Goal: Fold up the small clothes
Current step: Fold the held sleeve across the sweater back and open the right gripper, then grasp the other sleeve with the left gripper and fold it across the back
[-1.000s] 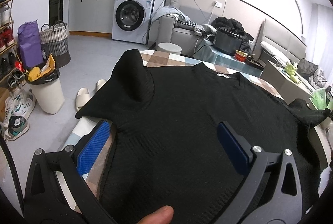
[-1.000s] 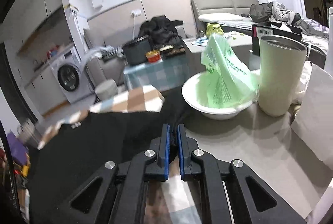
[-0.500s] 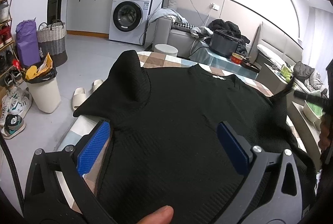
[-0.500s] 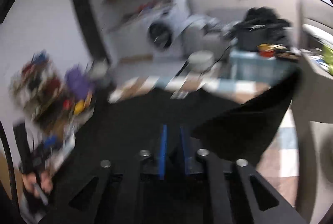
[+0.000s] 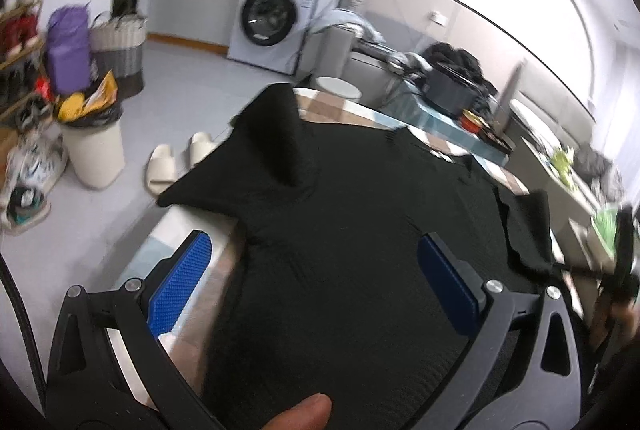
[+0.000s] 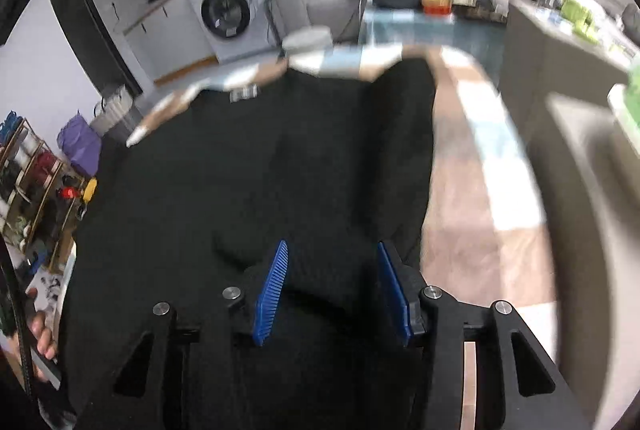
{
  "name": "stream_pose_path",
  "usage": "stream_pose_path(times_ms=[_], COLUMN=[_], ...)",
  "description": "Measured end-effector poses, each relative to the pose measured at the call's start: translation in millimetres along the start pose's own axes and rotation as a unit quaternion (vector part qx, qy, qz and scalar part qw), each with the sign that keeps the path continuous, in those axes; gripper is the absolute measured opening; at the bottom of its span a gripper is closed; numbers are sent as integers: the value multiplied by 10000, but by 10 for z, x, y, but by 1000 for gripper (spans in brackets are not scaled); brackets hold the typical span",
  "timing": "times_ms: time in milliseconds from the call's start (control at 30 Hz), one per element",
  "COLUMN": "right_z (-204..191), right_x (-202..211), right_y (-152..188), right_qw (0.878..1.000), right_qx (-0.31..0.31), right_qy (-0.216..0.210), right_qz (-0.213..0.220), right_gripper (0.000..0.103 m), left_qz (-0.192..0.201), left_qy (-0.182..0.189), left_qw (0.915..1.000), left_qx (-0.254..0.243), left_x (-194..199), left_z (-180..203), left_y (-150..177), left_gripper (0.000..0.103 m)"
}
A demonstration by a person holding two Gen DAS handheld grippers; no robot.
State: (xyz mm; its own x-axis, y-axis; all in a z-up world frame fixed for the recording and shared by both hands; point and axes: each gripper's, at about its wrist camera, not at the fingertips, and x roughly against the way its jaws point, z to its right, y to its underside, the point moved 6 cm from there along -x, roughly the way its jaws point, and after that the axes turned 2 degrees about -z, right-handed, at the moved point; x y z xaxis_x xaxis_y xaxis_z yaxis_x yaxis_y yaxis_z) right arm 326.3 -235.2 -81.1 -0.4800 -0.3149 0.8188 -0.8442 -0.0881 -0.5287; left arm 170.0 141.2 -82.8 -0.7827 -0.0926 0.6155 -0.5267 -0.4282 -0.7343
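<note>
A black knit sweater (image 5: 320, 230) lies spread on the checked table (image 5: 332, 110). Its left sleeve (image 5: 276, 134) bunches up in a peak at the table's left edge. The right sleeve (image 5: 528, 230) lies turned inward over the body. My left gripper (image 5: 316, 282) hovers over the sweater's lower part, wide open with nothing gripped; a thumb tip shows at the bottom. In the right wrist view, my right gripper (image 6: 332, 290) points down at the sweater (image 6: 240, 170). Its jaws are opening, and a hump of black fabric lies between the pads (image 6: 272, 290) without being pressed.
Bare checked tabletop (image 6: 480, 170) shows right of the sweater, with a grey counter (image 6: 580, 150) beyond it. On the floor to the left stand a white bin (image 5: 94, 150) and slippers (image 5: 160, 170). A washing machine (image 5: 276, 18) stands at the back wall.
The right gripper swung from beside the white bowl over onto the sweater, carrying the right sleeve inward, and its shut jaws have parted. The left gripper shifted slightly and stays open.
</note>
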Motion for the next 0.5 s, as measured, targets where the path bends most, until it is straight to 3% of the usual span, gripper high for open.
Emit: stream_pose_path(times_ms=[100, 200, 267, 300, 367, 500], right_z=[-24, -10, -30, -34, -65, -87], right_x=[18, 57, 134, 208, 274, 487], right_y=[-47, -32, 11, 33, 66, 135], right_qw=[9987, 9990, 9986, 9983, 9982, 9974], right_qx=[135, -8, 89, 100, 20, -71], right_qy=[264, 213, 229, 230, 157, 71], right_qz=[404, 386, 469, 526, 571, 711], right_gripper=[47, 47, 47, 47, 48, 49], left_qz=[2, -111, -254, -288, -475, -762], left_qy=[-131, -219, -305, -249, -39, 358], left_qw=[9992, 9951, 9878, 9856, 9788, 9617], left_qx=[390, 960, 1504, 1650, 1991, 2610], left_x=[-16, -98, -189, -225, -354, -588], left_z=[-215, -465, -670, -727, -855, -1041], left_y=[-72, -141, -175, -188, -212, -202], left_gripper=[102, 102, 99, 97, 78, 72])
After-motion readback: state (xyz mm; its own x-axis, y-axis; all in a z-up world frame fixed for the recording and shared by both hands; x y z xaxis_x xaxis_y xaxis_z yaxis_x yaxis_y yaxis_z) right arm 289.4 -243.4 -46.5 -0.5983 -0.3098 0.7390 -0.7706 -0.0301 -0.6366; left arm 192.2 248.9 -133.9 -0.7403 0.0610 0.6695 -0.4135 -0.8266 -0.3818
